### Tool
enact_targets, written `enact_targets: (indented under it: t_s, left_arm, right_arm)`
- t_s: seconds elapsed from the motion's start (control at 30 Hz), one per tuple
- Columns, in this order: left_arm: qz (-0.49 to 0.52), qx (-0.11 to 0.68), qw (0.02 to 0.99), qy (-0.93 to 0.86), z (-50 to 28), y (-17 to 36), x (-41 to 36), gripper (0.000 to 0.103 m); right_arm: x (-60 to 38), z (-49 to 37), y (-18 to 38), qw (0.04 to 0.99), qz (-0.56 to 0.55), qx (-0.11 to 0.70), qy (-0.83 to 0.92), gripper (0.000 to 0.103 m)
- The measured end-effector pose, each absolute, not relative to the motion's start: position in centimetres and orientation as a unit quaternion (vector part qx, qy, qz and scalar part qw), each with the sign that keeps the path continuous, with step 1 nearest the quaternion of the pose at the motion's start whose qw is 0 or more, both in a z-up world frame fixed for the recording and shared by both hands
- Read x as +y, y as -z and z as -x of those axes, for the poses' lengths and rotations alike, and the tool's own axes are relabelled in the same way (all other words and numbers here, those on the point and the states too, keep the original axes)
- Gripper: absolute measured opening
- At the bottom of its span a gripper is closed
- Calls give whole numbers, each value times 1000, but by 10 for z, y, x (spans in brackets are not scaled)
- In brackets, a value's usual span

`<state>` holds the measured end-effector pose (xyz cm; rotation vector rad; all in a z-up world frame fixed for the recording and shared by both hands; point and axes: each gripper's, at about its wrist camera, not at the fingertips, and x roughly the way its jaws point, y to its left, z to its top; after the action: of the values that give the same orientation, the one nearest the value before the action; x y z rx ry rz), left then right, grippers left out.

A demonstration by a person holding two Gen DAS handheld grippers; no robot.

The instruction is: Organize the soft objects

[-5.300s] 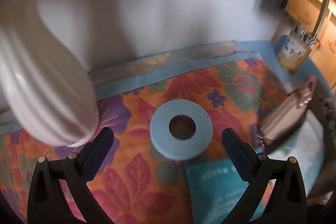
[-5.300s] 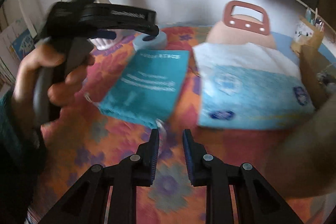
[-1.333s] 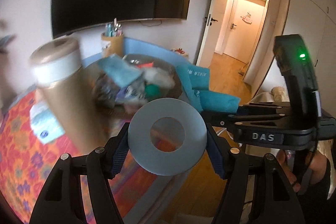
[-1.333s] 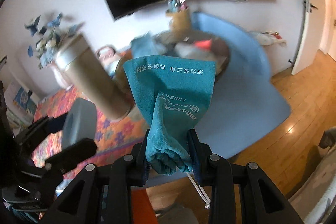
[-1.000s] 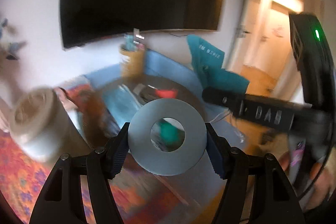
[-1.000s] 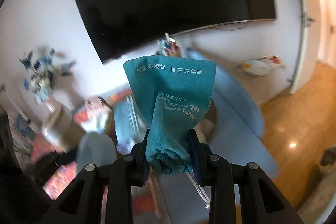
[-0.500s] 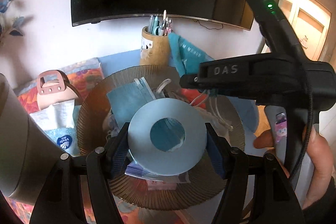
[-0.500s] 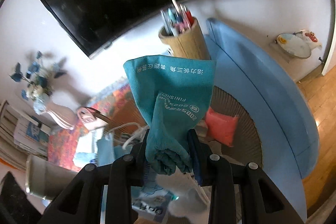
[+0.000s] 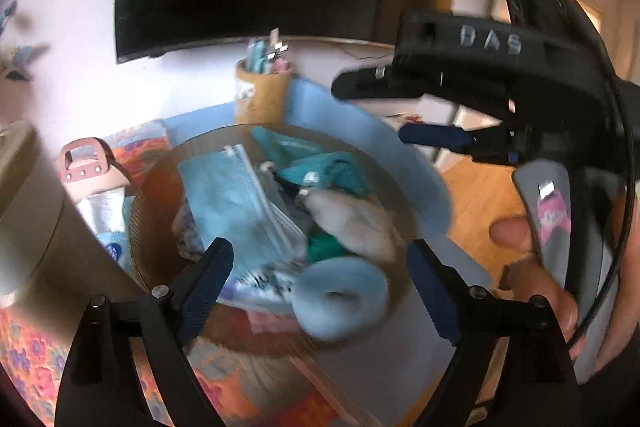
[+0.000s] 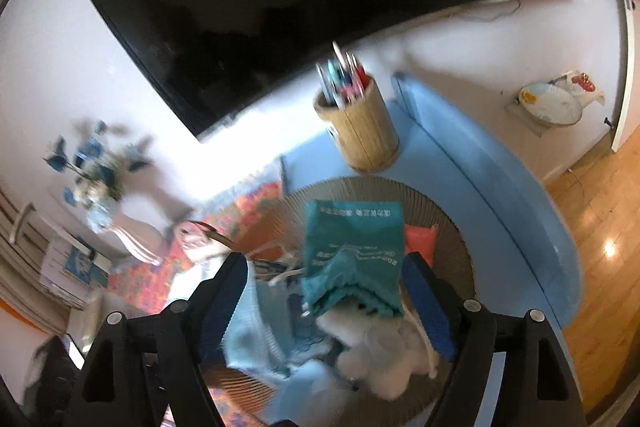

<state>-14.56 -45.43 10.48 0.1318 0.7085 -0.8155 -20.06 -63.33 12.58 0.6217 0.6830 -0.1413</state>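
ring (image 9: 340, 297): soft foam, light, lies in the basket (image 9: 160, 167); pinch its rim
cloth (image 10: 354, 259): limp, on the pile; take a fold
left gripper (image 9: 316, 281): fingers spread, empty
right gripper (image 10: 324, 301): fingers spread, empty

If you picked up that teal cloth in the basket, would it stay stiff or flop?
Probably flop: the teal cloth lies crumpled and folded over the pile in the basket. It looks light, likely draping from open jaws.
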Motion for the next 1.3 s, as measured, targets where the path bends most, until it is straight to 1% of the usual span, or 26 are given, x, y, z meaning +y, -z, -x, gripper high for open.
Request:
enact_targets:
  t_s: [0.07, 0.13, 0.2, 0.4, 0.6, 0.63, 0.67, 0.7, 0.83, 0.9, 0.97, 1.1, 1.2, 1.3]
  left_arm:
    - [-54, 328, 847, 415, 161, -108, -444, 87]
    - [-44, 312, 837, 447, 182, -112, -428, 87]
    - [-51, 289, 833, 469, 204, -118, -411, 88]
    - [-67, 252, 843, 470, 231, -130, -349, 88]
    - [-59, 246, 886, 388, 209, -136, -264, 89]
    - [-61, 243, 897, 364, 203, -137, -247, 91]
    - [-67, 241, 907, 340, 196, -138, -231, 99]
    - [-70, 241, 913, 323, 186, -138, -222, 102]
    - [-57, 239, 945, 215, 151, -139, -156, 102]
    - [-55, 240, 955, 166, 136, -137, -134, 102]
    - [-78, 259, 956, 116, 115, -130, -114, 102]
    - [-99, 295, 949, 58, 77, -101, -84, 102]
    - [-81, 322, 943, 34, 53, -76, -64, 102]
    - [-43, 347, 937, 20, 38, -54, -49, 102]
  right_arm:
    - [-628, 221, -137, 901, -300, 304, 69, 79]
    - [-618, 247, -148, 912, -293, 279, 76, 86]
    - [-602, 274, -158, 922, -281, 254, 85, 97]
    - [-553, 317, -167, 935, -257, 235, 61, 99]
    - [-479, 327, -164, 950, -182, 254, -11, 100]
    - [-466, 324, -162, 950, -169, 261, -22, 101]
    - [-446, 317, -158, 948, -151, 276, -39, 103]
    - [-429, 310, -155, 946, -136, 289, -52, 103]
    - [-344, 267, -136, 935, -56, 335, -101, 103]
    - [-309, 239, -122, 928, -37, 354, -109, 103]
    - [-285, 211, -111, 925, -28, 364, -109, 103]
    - [-262, 143, -85, 916, -78, 383, -96, 103]
    - [-251, 106, -71, 921, -99, 370, -76, 103]
    - [-238, 83, -61, 932, -89, 349, -51, 103]
